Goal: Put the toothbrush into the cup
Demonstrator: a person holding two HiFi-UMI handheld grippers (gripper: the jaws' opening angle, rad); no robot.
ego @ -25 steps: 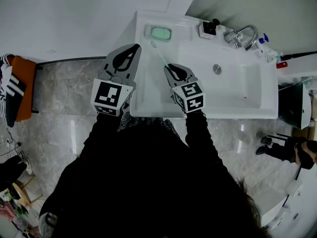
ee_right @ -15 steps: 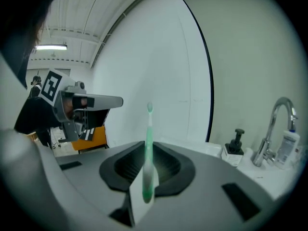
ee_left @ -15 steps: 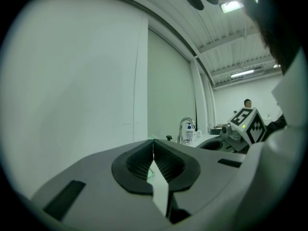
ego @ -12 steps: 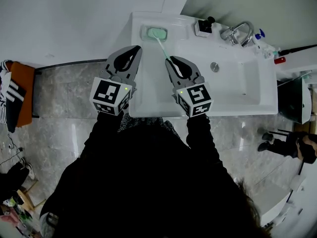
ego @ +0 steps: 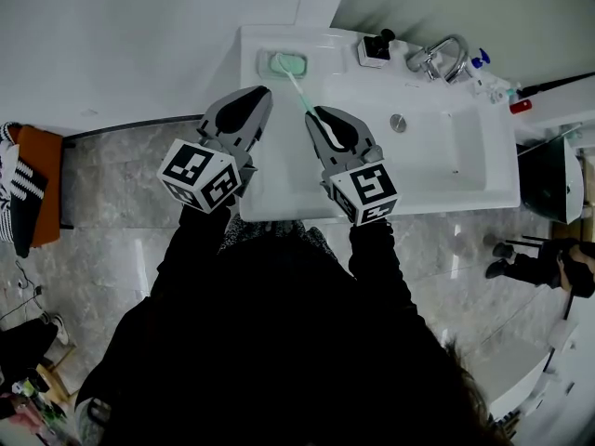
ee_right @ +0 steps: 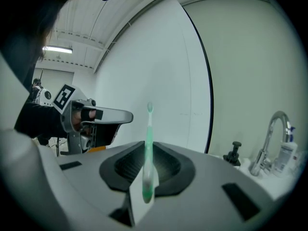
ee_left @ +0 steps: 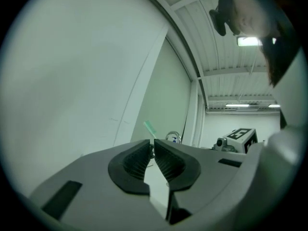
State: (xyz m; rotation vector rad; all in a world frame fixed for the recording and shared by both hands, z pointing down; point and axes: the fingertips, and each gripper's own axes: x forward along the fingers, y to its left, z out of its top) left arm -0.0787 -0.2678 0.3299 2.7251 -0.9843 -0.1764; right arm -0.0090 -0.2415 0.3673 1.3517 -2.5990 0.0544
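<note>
My right gripper (ego: 315, 112) (ee_right: 146, 147) is shut on the handle of a green and white toothbrush (ego: 296, 85) (ee_right: 148, 125). The brush sticks out past the jaws, tilted upward. In the head view its head lies over a pale-rimmed green container (ego: 288, 64) at the basin's back left corner; I cannot tell whether that is the cup. My left gripper (ego: 255, 97) (ee_left: 153, 142) hovers beside the sink's left edge, shut with nothing between its fingers. The brush head (ee_left: 149, 127) shows beyond the left gripper's jaws.
A white sink (ego: 465, 189) runs to the right, with a chrome tap (ego: 442, 56), a black-topped dispenser (ego: 375, 48) and small bottles (ego: 488, 77) at the back. A white wall lies behind. An orange item with shoes (ego: 28, 170) sits on the marble floor at left.
The right gripper has risen with the toothbrush, and the brush head has come from beside the green container to over it. The left gripper has rolled about its own axis.
</note>
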